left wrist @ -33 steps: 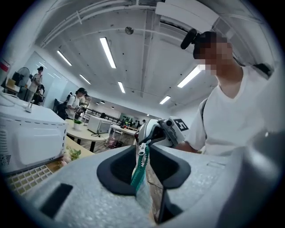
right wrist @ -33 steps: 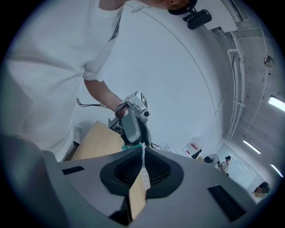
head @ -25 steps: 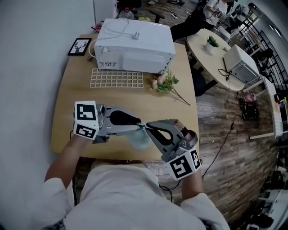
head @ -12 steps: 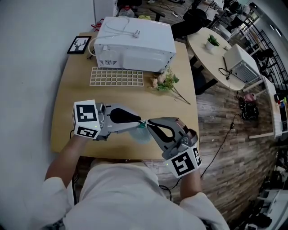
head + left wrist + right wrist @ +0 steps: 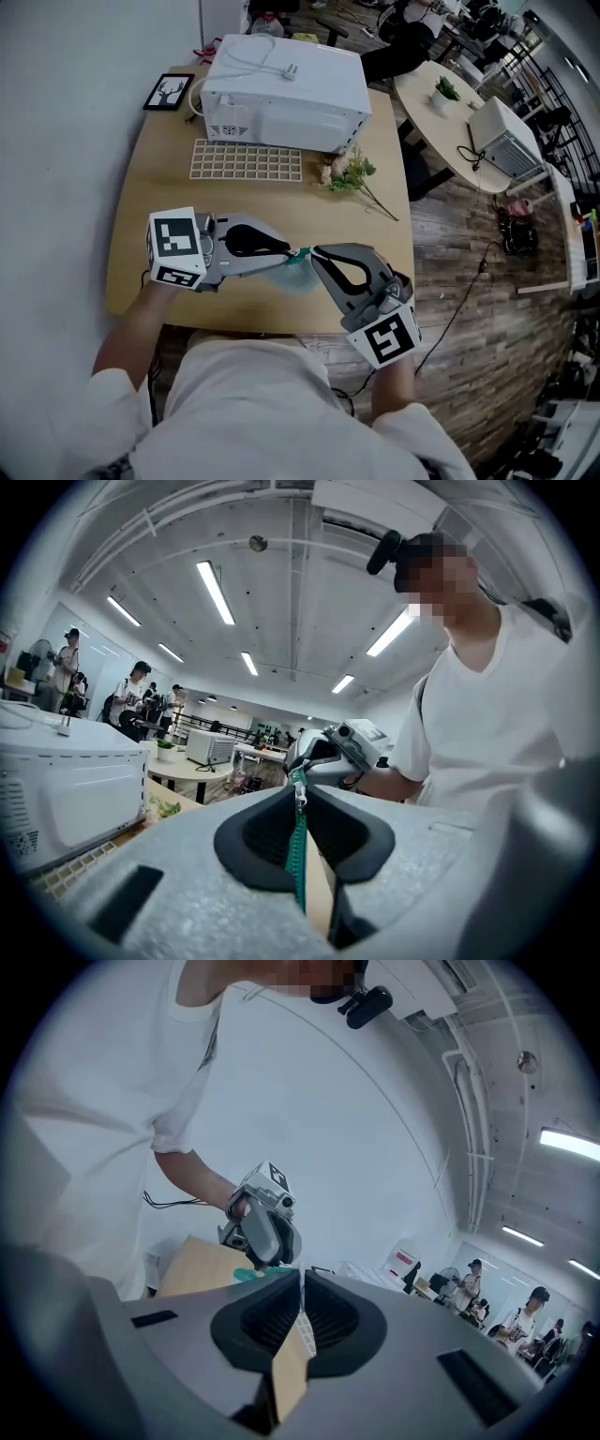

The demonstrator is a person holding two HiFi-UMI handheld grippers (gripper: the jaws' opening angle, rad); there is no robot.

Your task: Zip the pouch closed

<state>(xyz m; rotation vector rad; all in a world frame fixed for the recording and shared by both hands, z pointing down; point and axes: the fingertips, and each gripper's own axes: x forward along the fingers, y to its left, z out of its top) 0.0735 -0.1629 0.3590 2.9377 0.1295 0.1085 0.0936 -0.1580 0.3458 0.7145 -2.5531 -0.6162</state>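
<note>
A see-through pouch (image 5: 293,277) with a teal zipper hangs over the wooden table's (image 5: 150,178) front edge, between my two grippers. My left gripper (image 5: 288,256) comes in from the left; its jaws have just been closing and now pinch the teal zipper tape (image 5: 298,850). In the left gripper view a small silver zipper pull (image 5: 301,796) sits at the tape's far end. My right gripper (image 5: 310,253) meets it tip to tip from the right, shut on that pull. In the right gripper view its jaws (image 5: 301,1281) are closed, with the left gripper (image 5: 271,1262) and a bit of teal pouch (image 5: 246,1275) just beyond.
A white microwave oven (image 5: 281,89) stands at the table's back, with a white grid tray (image 5: 246,161) and a sprig of flowers (image 5: 349,173) before it. A framed picture (image 5: 170,92) lies at the back left. A round table (image 5: 441,117) stands to the right.
Both grippers have rolled slightly and stayed in place, tip to tip. Less of the pouch hangs below them than a second ago.
</note>
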